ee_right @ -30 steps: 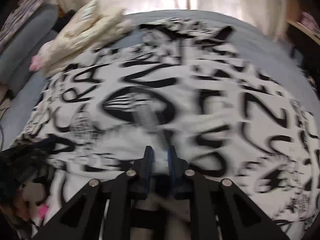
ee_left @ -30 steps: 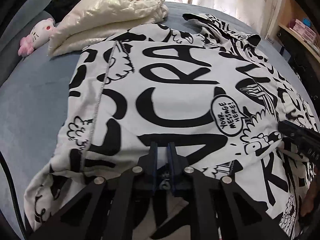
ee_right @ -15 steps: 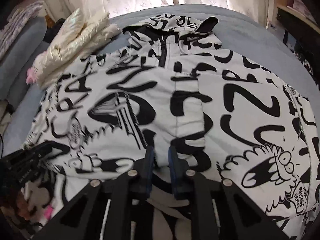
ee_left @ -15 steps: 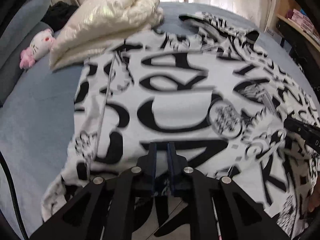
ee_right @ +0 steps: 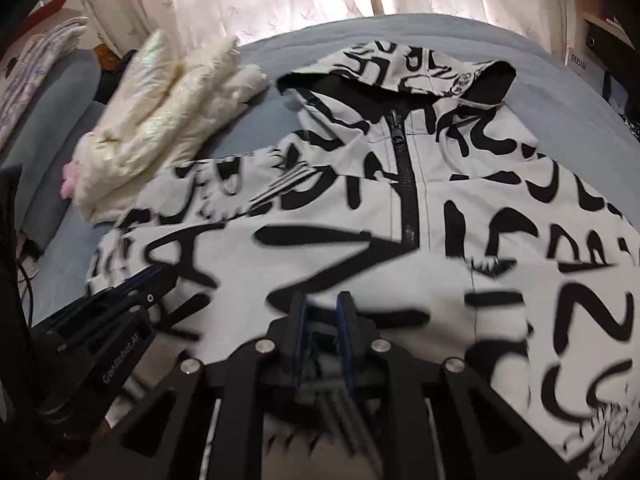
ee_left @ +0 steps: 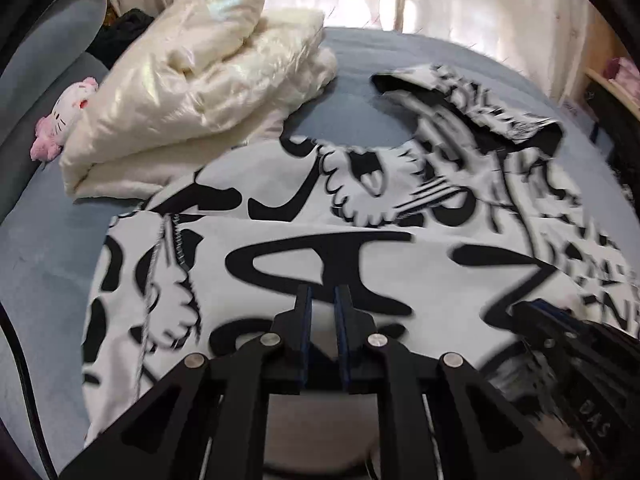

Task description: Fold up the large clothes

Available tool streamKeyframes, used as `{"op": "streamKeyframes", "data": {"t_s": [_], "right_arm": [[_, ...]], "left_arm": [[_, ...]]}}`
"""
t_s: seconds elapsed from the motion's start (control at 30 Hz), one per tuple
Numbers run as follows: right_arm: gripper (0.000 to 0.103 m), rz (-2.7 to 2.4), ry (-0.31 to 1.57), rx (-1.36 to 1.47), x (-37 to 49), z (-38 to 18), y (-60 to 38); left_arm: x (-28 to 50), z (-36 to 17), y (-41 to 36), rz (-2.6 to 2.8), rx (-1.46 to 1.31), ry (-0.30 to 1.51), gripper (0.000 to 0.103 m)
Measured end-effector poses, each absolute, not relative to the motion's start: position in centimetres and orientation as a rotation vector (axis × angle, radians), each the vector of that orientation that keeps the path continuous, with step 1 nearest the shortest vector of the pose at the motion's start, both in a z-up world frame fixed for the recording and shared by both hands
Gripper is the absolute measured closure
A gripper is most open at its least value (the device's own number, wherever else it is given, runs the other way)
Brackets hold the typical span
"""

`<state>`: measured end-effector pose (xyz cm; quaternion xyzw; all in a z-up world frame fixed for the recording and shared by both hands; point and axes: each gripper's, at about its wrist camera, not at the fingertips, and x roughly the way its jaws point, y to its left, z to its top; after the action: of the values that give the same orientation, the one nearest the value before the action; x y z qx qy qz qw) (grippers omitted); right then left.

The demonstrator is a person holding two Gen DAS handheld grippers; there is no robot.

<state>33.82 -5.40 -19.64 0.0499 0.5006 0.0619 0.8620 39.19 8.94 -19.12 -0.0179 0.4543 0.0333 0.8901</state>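
A large white hooded jacket with black graffiti print (ee_left: 360, 216) (ee_right: 460, 208) lies zip-up on the blue bed, hood at the far end. Its bottom part is lifted and carried over the body toward the hood. My left gripper (ee_left: 322, 300) is shut on the jacket's hem fold. My right gripper (ee_right: 322, 306) is shut on the same hem further right. Each gripper shows in the other's view: the right one (ee_left: 560, 328) at the lower right, the left one (ee_right: 120, 300) at the lower left.
A folded cream puffer jacket (ee_left: 192, 96) (ee_right: 168, 120) lies at the far left of the blue bed (ee_left: 44, 248). A pink and white plush toy (ee_left: 60, 120) sits beside it. Curtains hang behind; shelves (ee_right: 600, 36) stand at the right.
Both grippers have moved forward toward the hood, carrying the jacket's hem over its body. The cream jacket and the hood now appear closer.
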Motion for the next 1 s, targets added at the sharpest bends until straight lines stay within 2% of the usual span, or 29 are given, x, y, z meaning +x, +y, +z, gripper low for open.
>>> {"op": "streamKeyframes", "data": {"t_s": [0.2, 0.3, 0.5, 0.57, 0.6, 0.67, 0.73, 0.8, 1.0], "right_arm": [[0.092, 0.086, 1.046, 0.088, 34.8, -20.7, -9.7], [0.103, 0.122, 1.036, 0.132, 33.9, -20.9, -12.9], [0.102, 0.081, 1.032, 0.118, 32.0, -20.0, -14.4], [0.095, 0.051, 1.043, 0.135, 31.7, -19.8, -15.2], [0.094, 0.023, 1.046, 0.138, 31.4, -19.6, -15.8], [0.094, 0.008, 1.045, 0.16, 30.6, -18.9, -16.8], [0.094, 0.002, 1.035, 0.174, 29.6, -18.1, -17.4], [0.094, -0.003, 1.013, 0.182, 28.4, -16.9, -17.7], [0.094, 0.003, 0.925, 0.21, 24.0, -12.3, -17.3]], "left_arm": [[41.6, -20.4, 12.8, 0.232, 0.063, 0.904, 0.092], [41.8, -20.7, 17.0, 0.191, -0.011, 0.903, 0.094], [41.2, -20.6, 16.6, 0.171, 0.096, 0.89, 0.095], [40.8, -20.4, 16.9, 0.172, 0.093, 0.906, 0.095], [40.7, -20.1, 16.8, 0.167, 0.092, 0.922, 0.095], [40.1, -19.4, 16.6, 0.148, 0.103, 0.936, 0.091], [38.5, -18.3, 16.2, 0.17, 0.134, 0.915, 0.066], [36.9, -17.1, 16.4, 0.182, 0.134, 0.876, 0.053], [31.5, -12.8, 17.1, 0.151, 0.044, 0.809, 0.052]]}}
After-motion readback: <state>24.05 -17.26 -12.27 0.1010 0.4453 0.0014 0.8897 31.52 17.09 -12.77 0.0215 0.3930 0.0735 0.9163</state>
